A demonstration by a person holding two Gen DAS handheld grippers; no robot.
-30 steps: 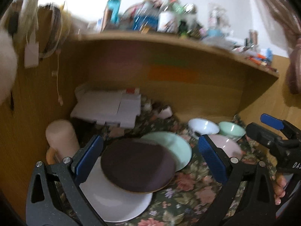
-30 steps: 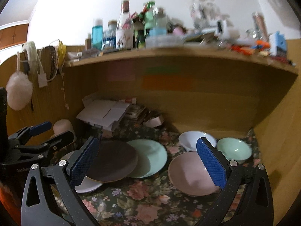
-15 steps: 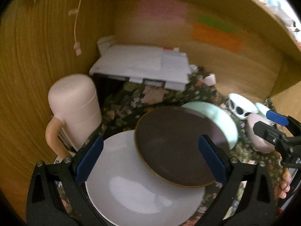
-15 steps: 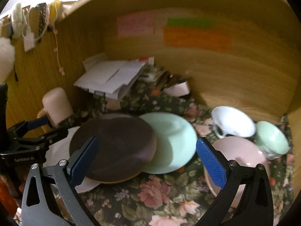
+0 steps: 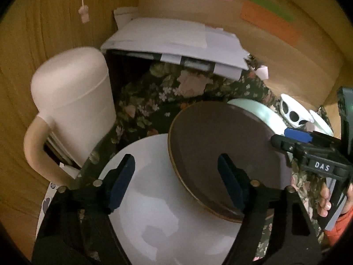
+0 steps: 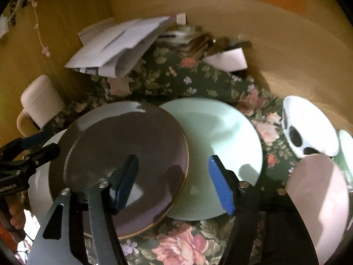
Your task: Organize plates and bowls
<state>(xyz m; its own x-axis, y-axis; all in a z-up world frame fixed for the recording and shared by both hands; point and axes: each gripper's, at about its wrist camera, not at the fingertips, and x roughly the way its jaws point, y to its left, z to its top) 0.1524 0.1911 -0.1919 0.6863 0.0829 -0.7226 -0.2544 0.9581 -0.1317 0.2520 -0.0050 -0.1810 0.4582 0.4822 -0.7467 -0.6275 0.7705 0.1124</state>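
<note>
A dark brown plate [image 6: 123,154] overlaps a white plate [image 5: 158,209] on its left and a mint green plate [image 6: 220,145] on its right. A pink bowl [image 6: 320,198], a white bowl with black spots [image 6: 308,130] and a mint bowl [image 6: 347,141] stand at the right. My left gripper [image 5: 176,183] is open, low over the white plate and the brown plate's left edge. My right gripper [image 6: 173,185] is open, straddling the brown plate's right edge over the green plate.
A cream mug [image 5: 72,106] stands by the left wooden wall. A stack of white papers [image 5: 176,42] lies at the back. A floral cloth [image 6: 176,247] covers the desk. Wooden walls close the left and back.
Both grippers have dropped down and moved in close over the plates. Their jaws have narrowed but stay open. The plates and bowls have not moved.
</note>
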